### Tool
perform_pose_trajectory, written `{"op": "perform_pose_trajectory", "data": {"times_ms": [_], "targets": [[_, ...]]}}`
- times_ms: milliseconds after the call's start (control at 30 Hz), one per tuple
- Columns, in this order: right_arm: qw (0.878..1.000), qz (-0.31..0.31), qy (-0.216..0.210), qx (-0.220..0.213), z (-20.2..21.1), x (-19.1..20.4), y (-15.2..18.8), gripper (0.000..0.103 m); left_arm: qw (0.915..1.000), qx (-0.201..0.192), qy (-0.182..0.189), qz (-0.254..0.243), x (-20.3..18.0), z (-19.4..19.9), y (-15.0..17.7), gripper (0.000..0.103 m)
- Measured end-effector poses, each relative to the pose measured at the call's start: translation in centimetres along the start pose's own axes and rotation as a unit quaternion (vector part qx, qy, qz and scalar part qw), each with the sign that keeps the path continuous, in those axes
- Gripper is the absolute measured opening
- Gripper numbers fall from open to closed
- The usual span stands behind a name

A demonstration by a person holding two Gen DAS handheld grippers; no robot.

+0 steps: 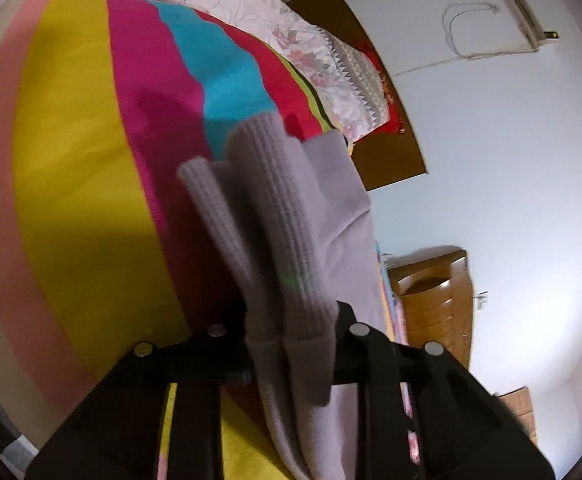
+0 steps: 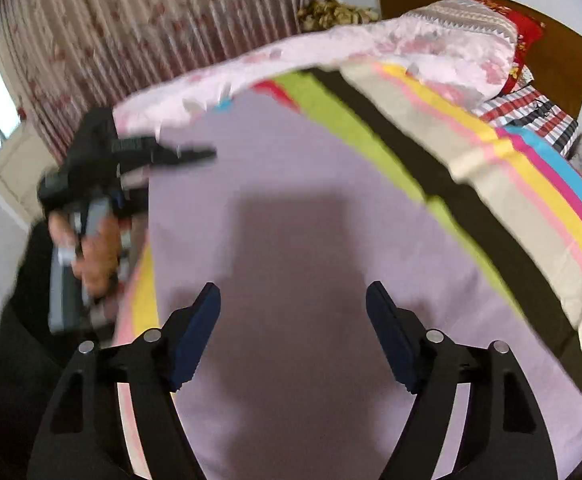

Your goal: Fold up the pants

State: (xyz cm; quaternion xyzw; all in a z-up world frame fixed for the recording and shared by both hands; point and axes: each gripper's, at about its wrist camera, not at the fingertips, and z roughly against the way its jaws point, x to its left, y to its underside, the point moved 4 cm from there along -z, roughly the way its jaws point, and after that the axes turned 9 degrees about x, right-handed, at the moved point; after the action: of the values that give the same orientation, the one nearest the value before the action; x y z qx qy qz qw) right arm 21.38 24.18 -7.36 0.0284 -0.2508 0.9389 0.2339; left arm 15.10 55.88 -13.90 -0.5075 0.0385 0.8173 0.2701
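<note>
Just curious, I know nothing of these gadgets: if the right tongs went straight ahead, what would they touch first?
Probably the lilac pants spread on the bed; the open right tongs point at them.

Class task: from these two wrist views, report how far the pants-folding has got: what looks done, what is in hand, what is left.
Done: the lilac pants lie spread on the striped bedsheet. In hand: the left tool is shut on bunched ribbed fabric, apparently a cuff or waistband, raised above the bed; the right tool hangs open over the flat cloth. Left: no finished fold shows, so the held end likely needs carrying across and smoothing.
</note>
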Motion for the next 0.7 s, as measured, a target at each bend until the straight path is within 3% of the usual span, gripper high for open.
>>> {"op": "perform_pose_trajectory", "data": {"times_ms": [67,100,133,200,333,433,467,500,633,667,700], "targets": [[0.999,0.036,0.023,0.014,-0.9,1.3,1.4,0.078,0.9996,-0.007,-0.016,-0.024,-0.4,0.0,0.0,0.02],[0.996,0.072,0.06,0.002,-1.1,2.4,1.9,0.08,0.9989,-0.01,-0.028,-0.035,-0.8,0.1,0.0,0.02],[0.995,0.073,0.067,-0.003,-1.0,2.7,1.9,0.08,0.9984,-0.014,-0.037,-0.041,-1.1,0.3,0.1,0.019],[0.997,0.055,0.052,0.01,-0.8,2.4,1.6,0.08,0.9964,-0.03,-0.042,-0.068,-2.9,0.9,0.4,0.018],[0.999,0.004,0.036,-0.02,1.2,-0.3,1.5,0.08,0.9846,-0.062,-0.065,-0.15,-7.9,2.6,1.9,0.018],[0.998,-0.008,0.059,-0.001,0.7,-1.9,2.4,0.091,0.9629,-0.089,-0.094,-0.237,-12.5,3.5,3.9,0.018],[0.998,0.001,0.062,0.014,-0.3,-2.0,3.0,0.092,0.9524,-0.098,-0.097,-0.272,-14.4,3.7,4.9,0.018],[0.997,0.028,0.068,-0.003,-0.4,-1.5,3.3,0.093,0.9462,-0.102,-0.096,-0.292,-15.4,4.0,5.7,0.018],[0.998,0.007,0.059,0.004,0.8,-1.7,4.0,0.092,0.9182,-0.112,-0.1,-0.367,-20.3,4.3,8.8,0.018],[0.998,0.002,0.057,0.003,1.3,-1.8,4.7,0.092,0.9092,-0.113,-0.103,-0.387,-21.5,4.3,9.8,0.018],[0.998,-0.006,0.06,-0.003,2.1,-2.0,5.2,0.092,0.8949,-0.113,-0.104,-0.419,-23.4,4.3,11.5,0.018]]}}
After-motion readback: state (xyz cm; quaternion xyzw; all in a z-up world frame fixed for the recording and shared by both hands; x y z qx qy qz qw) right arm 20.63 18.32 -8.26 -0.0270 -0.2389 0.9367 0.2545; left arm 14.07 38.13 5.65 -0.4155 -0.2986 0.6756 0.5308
